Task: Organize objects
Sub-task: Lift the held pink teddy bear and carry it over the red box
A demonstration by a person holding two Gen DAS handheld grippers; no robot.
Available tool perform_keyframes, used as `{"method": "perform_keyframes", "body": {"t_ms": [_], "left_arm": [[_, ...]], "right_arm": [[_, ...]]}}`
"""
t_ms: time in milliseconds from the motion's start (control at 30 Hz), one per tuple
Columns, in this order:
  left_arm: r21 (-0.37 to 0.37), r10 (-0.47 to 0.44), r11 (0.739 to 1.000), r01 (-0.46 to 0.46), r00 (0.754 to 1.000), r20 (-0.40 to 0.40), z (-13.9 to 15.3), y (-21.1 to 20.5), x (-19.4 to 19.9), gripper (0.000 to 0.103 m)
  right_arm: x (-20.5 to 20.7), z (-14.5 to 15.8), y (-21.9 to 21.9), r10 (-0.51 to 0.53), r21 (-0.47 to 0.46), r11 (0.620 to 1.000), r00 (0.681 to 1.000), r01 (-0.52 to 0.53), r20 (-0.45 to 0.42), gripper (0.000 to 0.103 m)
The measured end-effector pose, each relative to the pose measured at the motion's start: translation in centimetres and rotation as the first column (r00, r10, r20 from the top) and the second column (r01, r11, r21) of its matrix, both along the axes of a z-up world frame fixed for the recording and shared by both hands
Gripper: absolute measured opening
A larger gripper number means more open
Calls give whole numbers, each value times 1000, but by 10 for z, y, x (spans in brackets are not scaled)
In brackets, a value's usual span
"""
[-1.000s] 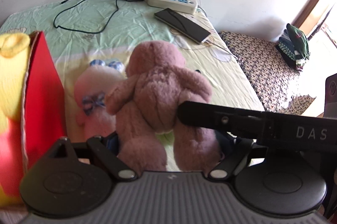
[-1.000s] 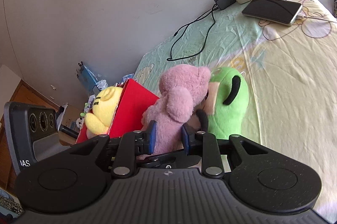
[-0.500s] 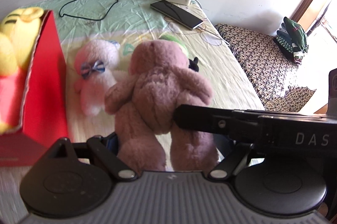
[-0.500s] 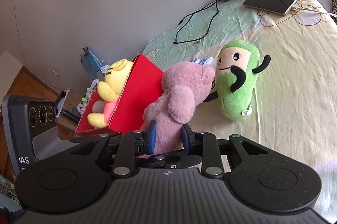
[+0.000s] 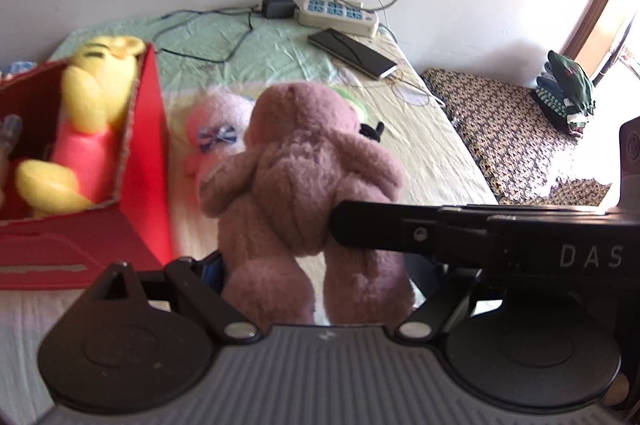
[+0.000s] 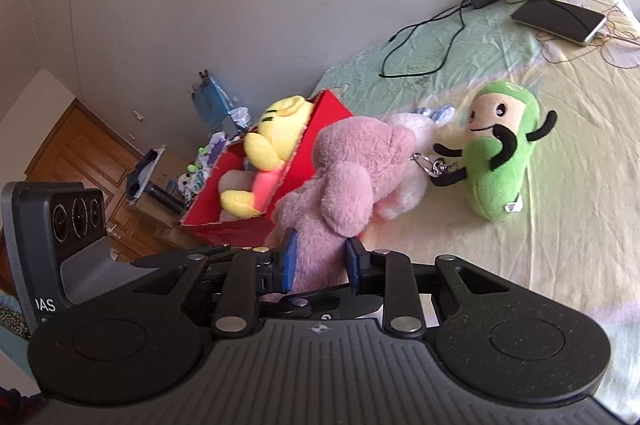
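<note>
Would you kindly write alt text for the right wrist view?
The right gripper holds a pink teddy bear above a bed, beside a red box containing a yellow plush toy. A green plush toy lies nearby.

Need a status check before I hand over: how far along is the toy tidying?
Done: yellow plush lies in the red box. In hand: right tongs grip the brown bear. Left: pale pink plush and green plush, both on the bed.
</note>
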State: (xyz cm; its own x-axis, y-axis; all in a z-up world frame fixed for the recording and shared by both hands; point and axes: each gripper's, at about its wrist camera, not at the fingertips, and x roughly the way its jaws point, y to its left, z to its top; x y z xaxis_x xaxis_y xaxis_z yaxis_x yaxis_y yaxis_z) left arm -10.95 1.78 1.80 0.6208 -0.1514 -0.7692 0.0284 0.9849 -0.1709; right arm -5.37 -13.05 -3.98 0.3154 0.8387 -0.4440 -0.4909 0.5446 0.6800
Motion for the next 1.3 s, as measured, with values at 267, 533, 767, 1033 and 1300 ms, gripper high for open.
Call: {"method": "perform_keyframes", "body": {"t_ms": [267,533,767,1033,1300], "left_arm": [[27,27,999,-29,997,77,28,15,-12,84],[20,24,999,-28,988,150,51,53,-19,84],[-1,32,999,-33,977,209,68,104,-26,84],[-7,52,999,-52,971,233,71,164,-23,84],[-6,32,999,-31,981,193,47,212,0,84]], "right_arm": [[-7,24,16,18,37,999,998,-20,66,27],[-12,47,50,-4,51,999,991,-3,133,27],[-20,73,101,-5,46,999,974,-6,228,27],[-17,84,167,7,-3,1000,948,-7,318,27],[-4,67,214,-3,-76,997,951,28,309,27]]}}
